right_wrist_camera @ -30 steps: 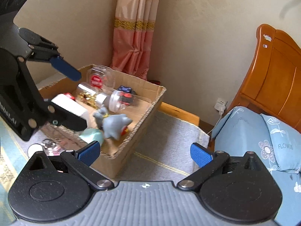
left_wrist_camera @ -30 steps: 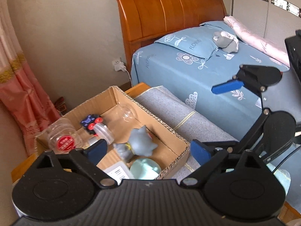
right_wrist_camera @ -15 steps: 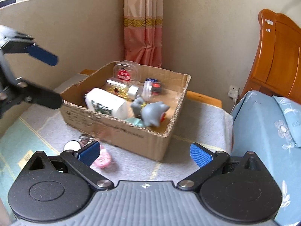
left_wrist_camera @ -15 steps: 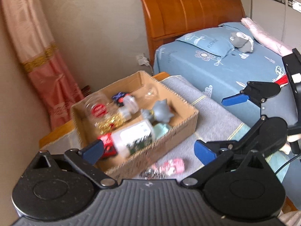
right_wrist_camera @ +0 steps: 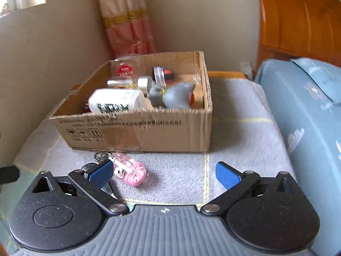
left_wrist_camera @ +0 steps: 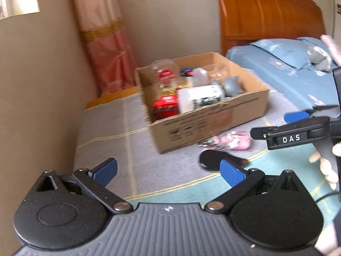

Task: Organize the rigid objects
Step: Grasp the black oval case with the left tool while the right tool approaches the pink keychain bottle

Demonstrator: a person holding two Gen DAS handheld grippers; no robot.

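An open cardboard box [left_wrist_camera: 202,119] [right_wrist_camera: 149,132] stands on a grey and teal cloth. In it lie a white bottle [left_wrist_camera: 200,99] [right_wrist_camera: 116,102], a grey shark toy [left_wrist_camera: 232,85] [right_wrist_camera: 179,98], a clear jar with a red label [left_wrist_camera: 165,74] [right_wrist_camera: 124,69] and a red item [left_wrist_camera: 165,106]. In front of the box lies a pink keychain [left_wrist_camera: 234,141] [right_wrist_camera: 130,169], and beside it a flat black piece [left_wrist_camera: 215,160]. My left gripper [left_wrist_camera: 168,171] is open and empty, short of the box. My right gripper [right_wrist_camera: 164,173] [left_wrist_camera: 275,125] is open, with the keychain just past its left fingertip.
A bed with a blue sheet [right_wrist_camera: 309,111] and a wooden headboard [left_wrist_camera: 266,19] lies to the right. A beige wall [left_wrist_camera: 42,81] borders the left side, with a pink curtain [left_wrist_camera: 106,49] in the corner. A hand [left_wrist_camera: 328,170] shows at the right edge.
Both grippers have drawn back from over the box and come lower. The box now sits farther off, and the pink keychain and black piece have come into view.
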